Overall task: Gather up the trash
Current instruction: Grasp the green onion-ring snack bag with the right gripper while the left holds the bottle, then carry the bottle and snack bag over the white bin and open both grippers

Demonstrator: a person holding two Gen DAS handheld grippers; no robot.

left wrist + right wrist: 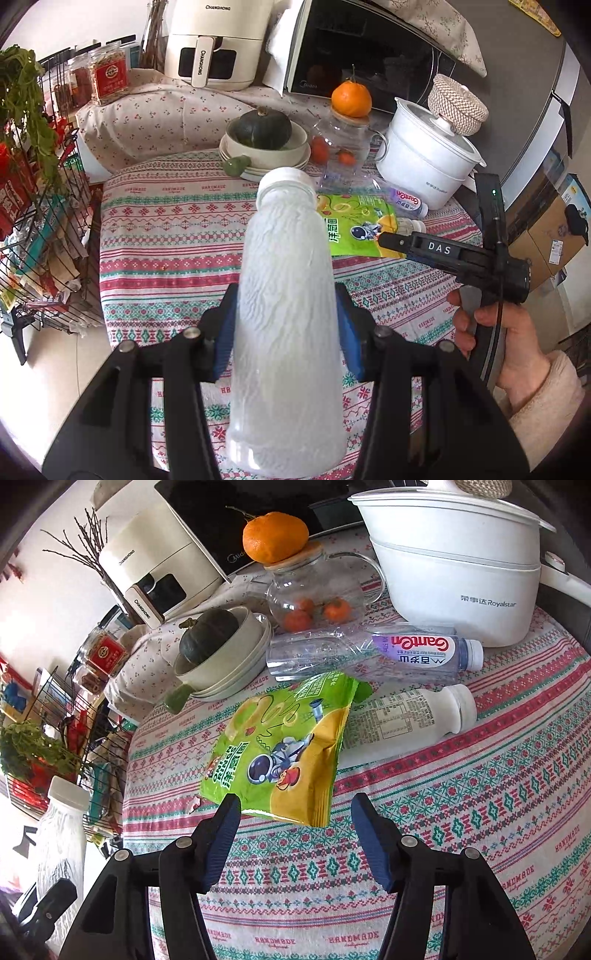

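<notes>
My left gripper (286,295) is shut on a tall frosted white bottle (286,258) with a white cap, held up over the patterned tablecloth (166,240). The same bottle (61,834) shows at the far left of the right wrist view. A green and yellow snack bag (284,746) lies flat on the table. My right gripper (297,805) hovers open at the bag's near edge, its pads on either side and not pressing it. In the left wrist view the right gripper (384,242) points at the bag (354,229). Behind the bag lie a clear Ganten bottle (369,655) and a small white bottle (417,716).
A white electric pot (454,572) stands at the back right. Beside it is a glass teapot (314,587) with an orange (275,535) on its lid. Stacked bowls (229,672) hold a dark squash. A wire rack (37,240) stands left of the table.
</notes>
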